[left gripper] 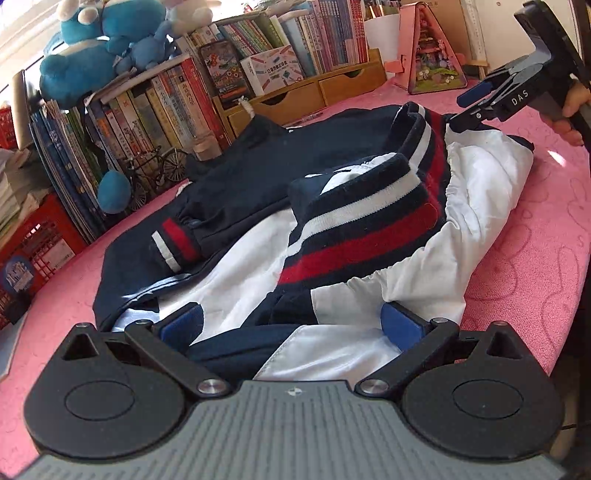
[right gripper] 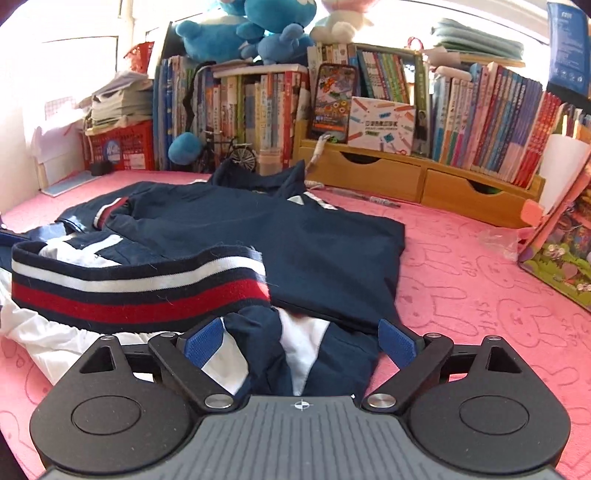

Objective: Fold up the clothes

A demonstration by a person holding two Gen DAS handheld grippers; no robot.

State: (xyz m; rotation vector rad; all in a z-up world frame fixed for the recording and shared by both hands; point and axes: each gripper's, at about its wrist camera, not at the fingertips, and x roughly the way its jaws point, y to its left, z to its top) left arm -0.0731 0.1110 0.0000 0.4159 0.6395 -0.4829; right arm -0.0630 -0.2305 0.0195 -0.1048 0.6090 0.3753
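A navy and white jacket with a red, white and navy striped ribbed hem lies crumpled on the pink tablecloth. My left gripper is open at the jacket's near edge, and navy and white cloth lies loose between its blue pads. The right gripper, held by a hand, sits at the far right corner over the white lining. In the right wrist view the jacket spreads ahead, striped hem to the left. The right gripper is open, its pads apart with a fold of cloth between them.
Rows of books on a wooden drawer unit line the far side. Blue plush toys sit on top of the books. A model bicycle and a red crate stand at the back left, and a pink toy house at the right.
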